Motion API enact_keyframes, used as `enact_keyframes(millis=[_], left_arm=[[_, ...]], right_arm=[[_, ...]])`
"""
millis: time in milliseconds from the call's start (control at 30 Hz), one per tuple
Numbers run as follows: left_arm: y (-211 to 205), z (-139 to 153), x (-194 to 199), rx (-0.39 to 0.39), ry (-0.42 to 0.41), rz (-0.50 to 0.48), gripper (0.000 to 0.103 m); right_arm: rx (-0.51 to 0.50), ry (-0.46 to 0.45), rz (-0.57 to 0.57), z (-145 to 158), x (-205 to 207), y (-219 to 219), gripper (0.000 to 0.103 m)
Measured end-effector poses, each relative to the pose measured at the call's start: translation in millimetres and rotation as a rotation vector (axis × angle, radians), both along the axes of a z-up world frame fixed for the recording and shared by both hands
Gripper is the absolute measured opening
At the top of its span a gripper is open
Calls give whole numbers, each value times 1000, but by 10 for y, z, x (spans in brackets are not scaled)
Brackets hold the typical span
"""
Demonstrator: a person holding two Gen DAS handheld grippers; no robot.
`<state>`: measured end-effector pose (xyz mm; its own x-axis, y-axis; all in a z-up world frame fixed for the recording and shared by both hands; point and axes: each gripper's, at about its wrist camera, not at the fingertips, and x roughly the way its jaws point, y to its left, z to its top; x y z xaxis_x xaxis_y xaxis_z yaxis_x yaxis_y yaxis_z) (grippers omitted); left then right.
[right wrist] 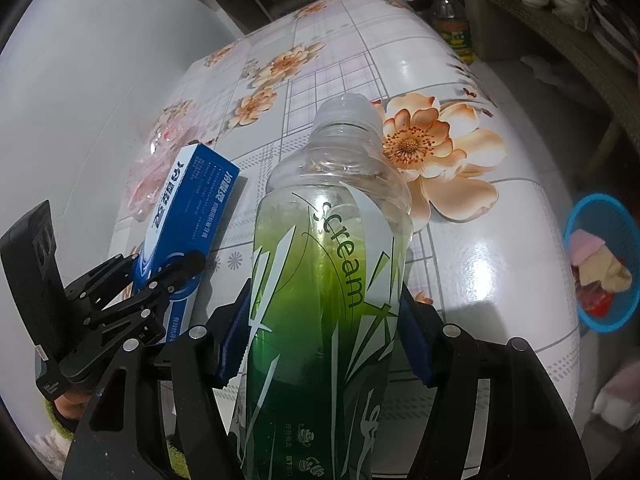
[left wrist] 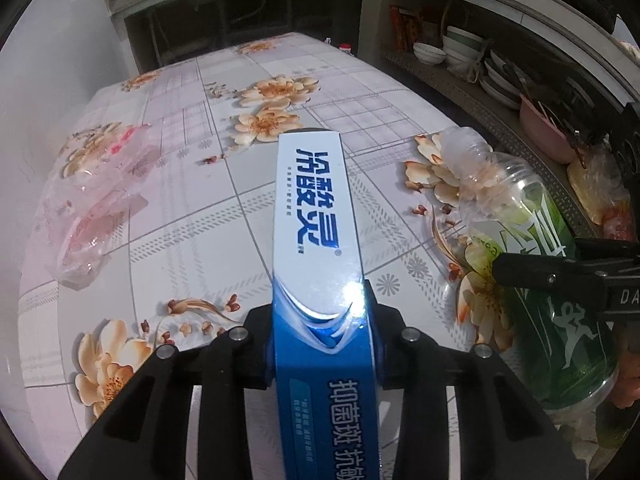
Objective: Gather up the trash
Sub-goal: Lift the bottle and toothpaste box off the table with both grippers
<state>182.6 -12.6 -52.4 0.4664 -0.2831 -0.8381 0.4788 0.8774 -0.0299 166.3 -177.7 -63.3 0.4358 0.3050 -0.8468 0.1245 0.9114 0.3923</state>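
My left gripper is shut on a long blue and white toothpaste box and holds it above the floral table. The box also shows in the right wrist view with the left gripper around it. My right gripper is shut on an empty clear bottle with a green label, held over the table. The bottle shows at the right of the left wrist view. A crumpled clear and pink plastic bag lies on the table's left side.
A blue basket holding scraps stands on the floor right of the table. An oil bottle stands beyond the table's far end. Shelves with bowls and plates run along the right. A white wall is at the left.
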Motion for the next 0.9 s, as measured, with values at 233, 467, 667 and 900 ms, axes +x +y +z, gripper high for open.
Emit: enact_keyframes(millis=[233,467,667,900], left_arm=[[49,60,-23,-10,-30,17,33],[50,107,-100,-5,-62,10,33],[40,153,-160,-6,-81,2,33],[33,188,-208,-39,-73,-16,33]], right_arm=[[1,-5,-10,9,-32,-20,60],[9,-18,-24,41,-94,-49,60],[25,-35,-24,84,-135,-66,60],[92,-45,-44,84,-202,-122,60]])
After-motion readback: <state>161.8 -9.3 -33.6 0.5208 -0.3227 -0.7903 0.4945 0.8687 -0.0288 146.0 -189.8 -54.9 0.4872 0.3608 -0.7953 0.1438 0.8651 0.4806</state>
